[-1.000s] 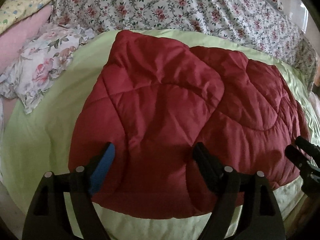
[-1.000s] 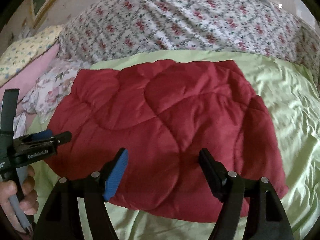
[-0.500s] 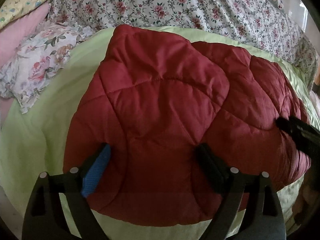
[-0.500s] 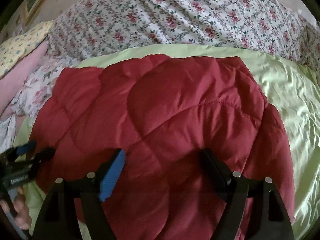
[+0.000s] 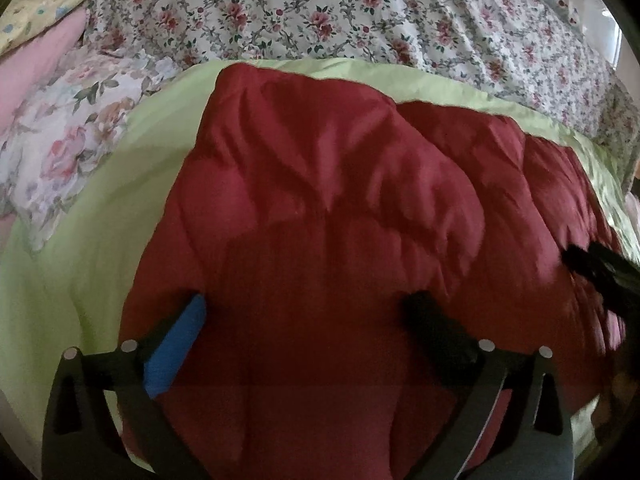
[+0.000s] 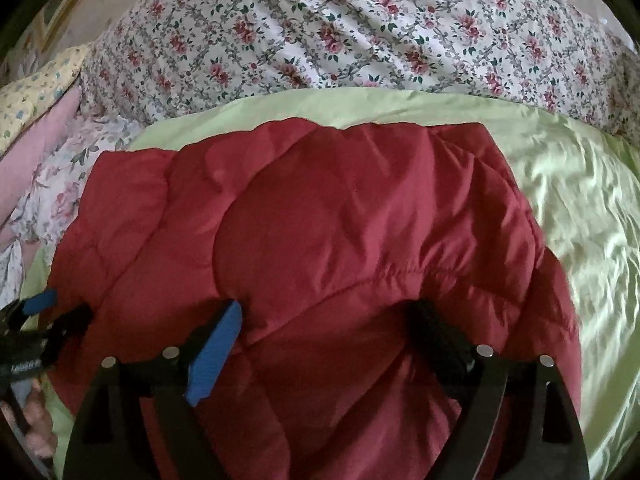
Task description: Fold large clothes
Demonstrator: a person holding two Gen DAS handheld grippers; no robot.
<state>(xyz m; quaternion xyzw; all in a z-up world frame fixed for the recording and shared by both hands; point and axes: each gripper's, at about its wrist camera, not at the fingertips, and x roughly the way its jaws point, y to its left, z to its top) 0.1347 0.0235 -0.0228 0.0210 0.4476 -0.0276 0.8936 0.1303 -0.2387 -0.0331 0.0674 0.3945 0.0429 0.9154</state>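
Left wrist view puts us low over the red quilted garment (image 5: 320, 240), which lies spread on the light green sheet (image 5: 80, 260) with the floral bedspread (image 5: 360, 12) beyond it. Our left gripper (image 5: 308, 320) has its fingers spread wide over the red fabric, holding nothing. From the right wrist view, our right gripper (image 6: 332, 328) is likewise wide apart above the garment's near edge.

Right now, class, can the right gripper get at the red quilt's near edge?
Probably yes: the right gripper is open, fingers spread over the red quilt, with nothing between them and the fabric.
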